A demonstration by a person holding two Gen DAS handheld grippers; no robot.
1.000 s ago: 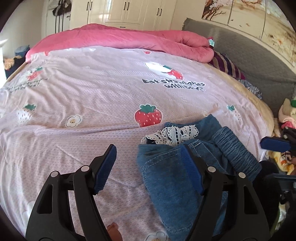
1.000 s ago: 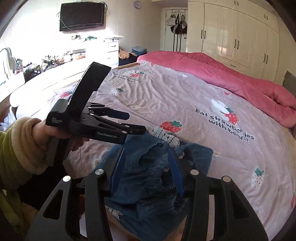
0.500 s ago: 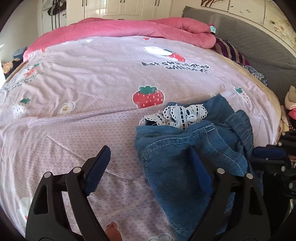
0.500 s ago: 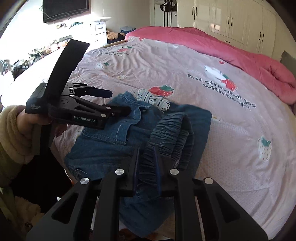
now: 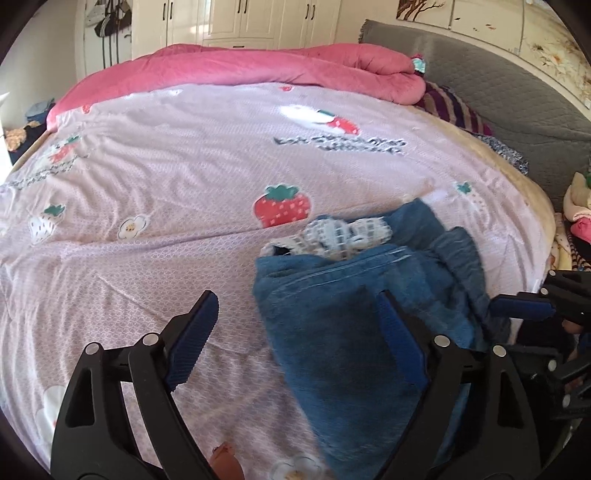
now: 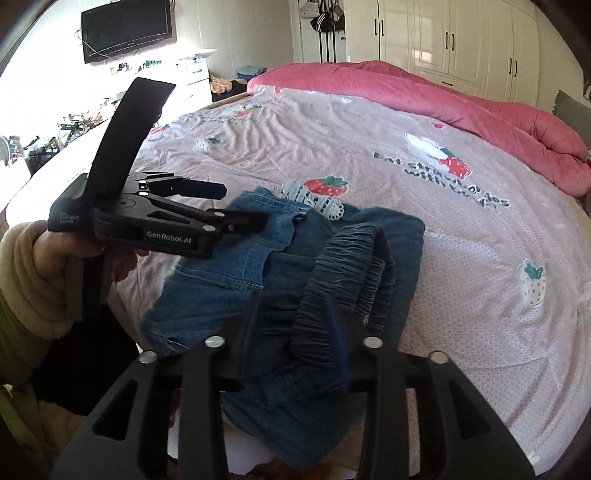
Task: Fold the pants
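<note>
- Left wrist view: left tongs (image 5: 295, 332) spread wide, gripping nothing; the left pad is over bare bedsheet (image 5: 155, 192), the right pad over denim.
- Pants (image 5: 354, 317) lie bunched at the near right edge of the bed, blue denim, with white lace trim (image 5: 343, 232) showing at their far side.
- A strawberry print (image 5: 281, 205) on the sheet sits just beyond the lace.
- Right tongs (image 5: 524, 308) come in from the right edge of this view, blue pad tip at the pants' right side; from here I cannot tell their state.
- A pink duvet (image 5: 258, 68) is rolled up along the far side of the bed, with a grey headboard (image 5: 498, 88) on the right.
- Right wrist view: right tongs (image 6: 295, 325) clenched on the gathered elastic waistband (image 6: 351, 266) of the pants (image 6: 229, 288), which loops up between the pads.
- The rest of the denim lies crumpled on the near edge of the bed, its lower part hanging over that edge.
- Left tongs (image 6: 240, 206) are on the left of this view, held in the person's left hand (image 6: 66, 254), tips hovering over the pants' left part, pads apart.
- A wall TV (image 6: 127, 27) hangs far left and white wardrobes (image 6: 461, 37) stand behind the bed.
</note>
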